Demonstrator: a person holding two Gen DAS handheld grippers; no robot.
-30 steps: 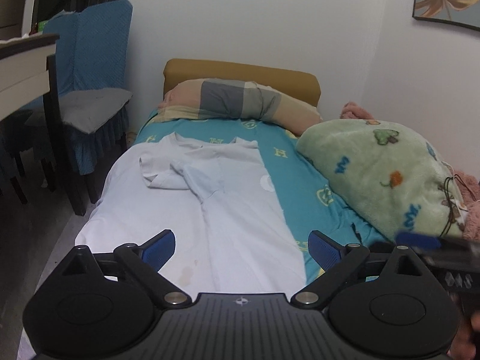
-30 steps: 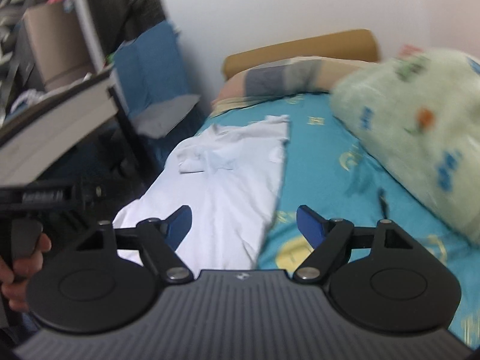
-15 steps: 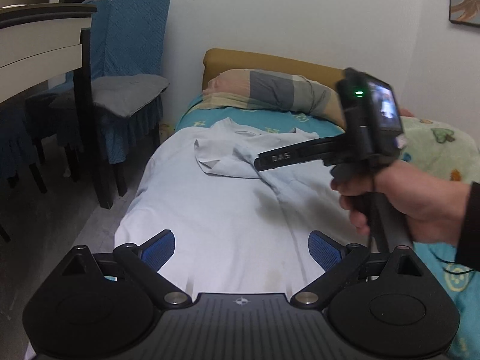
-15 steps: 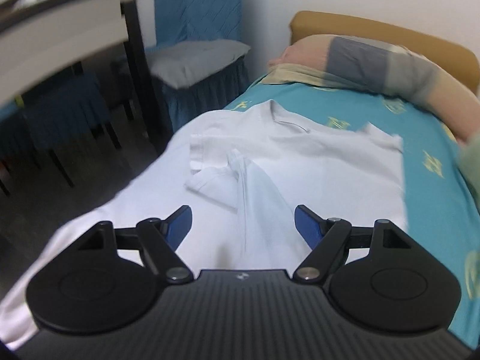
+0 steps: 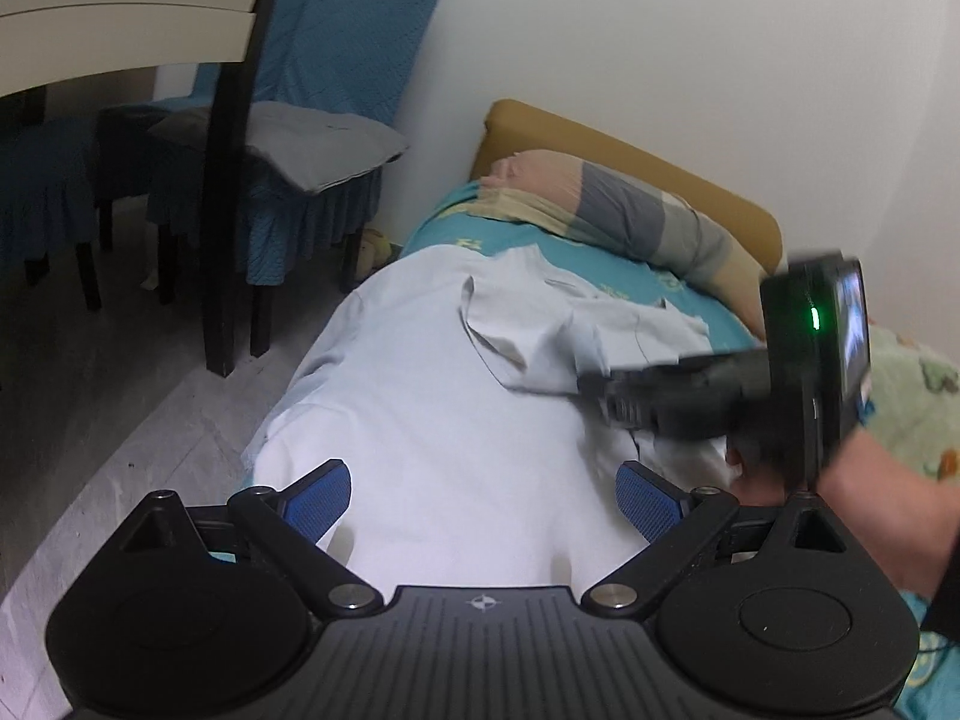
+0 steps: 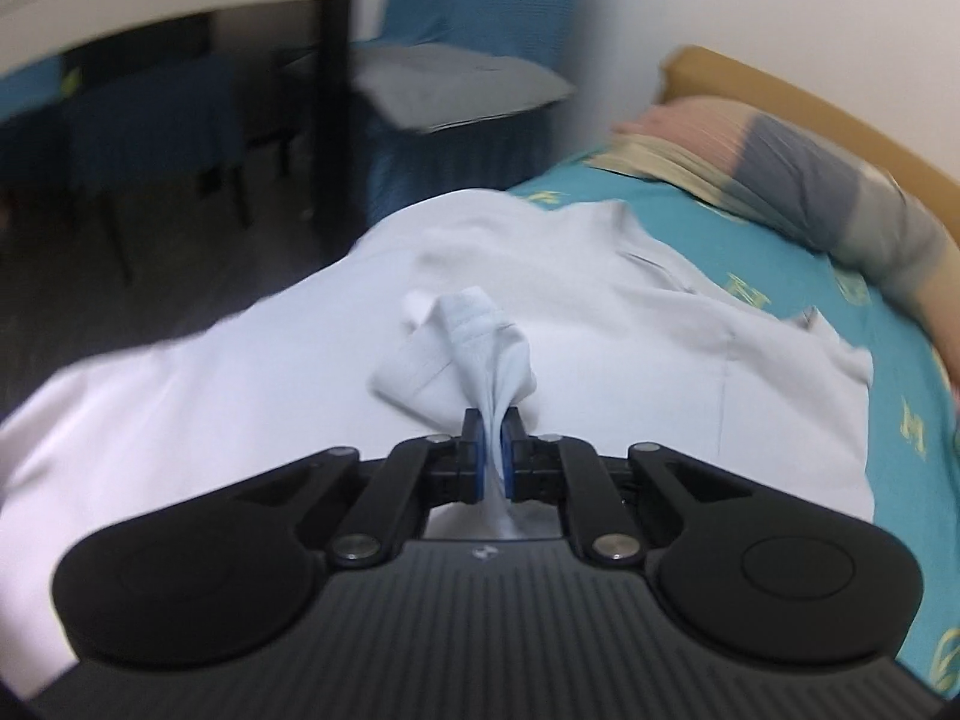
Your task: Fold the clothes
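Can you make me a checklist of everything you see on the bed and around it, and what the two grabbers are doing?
Surface: bed with a teal sheet.
Job's things: white shirt spread flat, one sleeve bunched up.
Clutter: striped pillow and green blanket.
Grippers: left hand-held gripper open above the shirt; right hand-held gripper shut on the sleeve.
Cables: nothing seen.
Surroundings: blue chair, table, white wall.

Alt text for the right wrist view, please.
The right gripper is shut on a bunched fold of the white shirt spread on a teal-sheeted bed. A striped pillow lies beyond, blue-covered chairs beside.
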